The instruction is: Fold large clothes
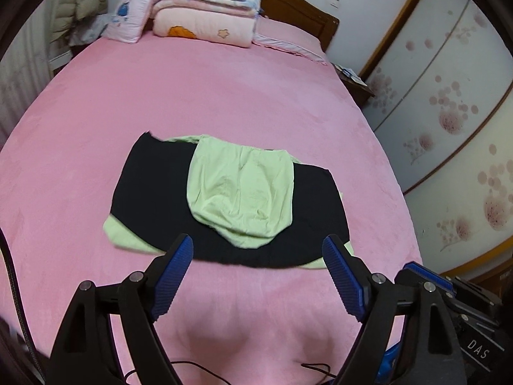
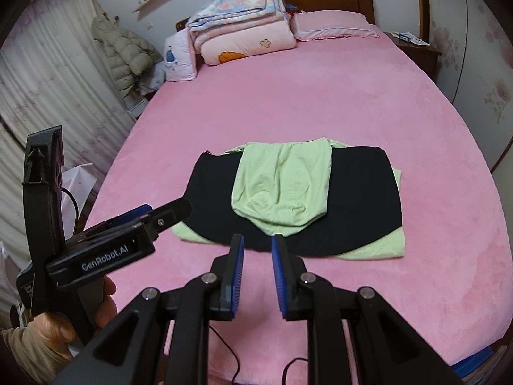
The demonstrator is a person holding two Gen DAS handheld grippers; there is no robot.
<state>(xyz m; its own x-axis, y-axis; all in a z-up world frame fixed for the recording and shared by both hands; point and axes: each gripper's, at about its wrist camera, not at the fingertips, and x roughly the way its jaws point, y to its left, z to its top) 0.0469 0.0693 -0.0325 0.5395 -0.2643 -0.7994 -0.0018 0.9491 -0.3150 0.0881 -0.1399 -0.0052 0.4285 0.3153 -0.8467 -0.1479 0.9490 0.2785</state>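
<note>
A folded black and light-green garment (image 1: 231,199) lies flat on the pink bed (image 1: 224,96), its green hood laid over the black back; it also shows in the right wrist view (image 2: 295,199). My left gripper (image 1: 258,247) is open and empty, its fingers hovering just short of the garment's near edge. It also shows from the side at the left of the right wrist view (image 2: 160,215). My right gripper (image 2: 257,243) hovers near the same edge with its blue pads a narrow gap apart, holding nothing.
Folded quilts (image 2: 243,29) and pillows (image 2: 330,25) are stacked at the headboard. A puffer jacket (image 2: 128,54) hangs at the left by the curtain. A wardrobe (image 1: 449,102) and nightstand (image 1: 352,80) stand to the right. Cables (image 2: 224,353) trail over the bed's near edge.
</note>
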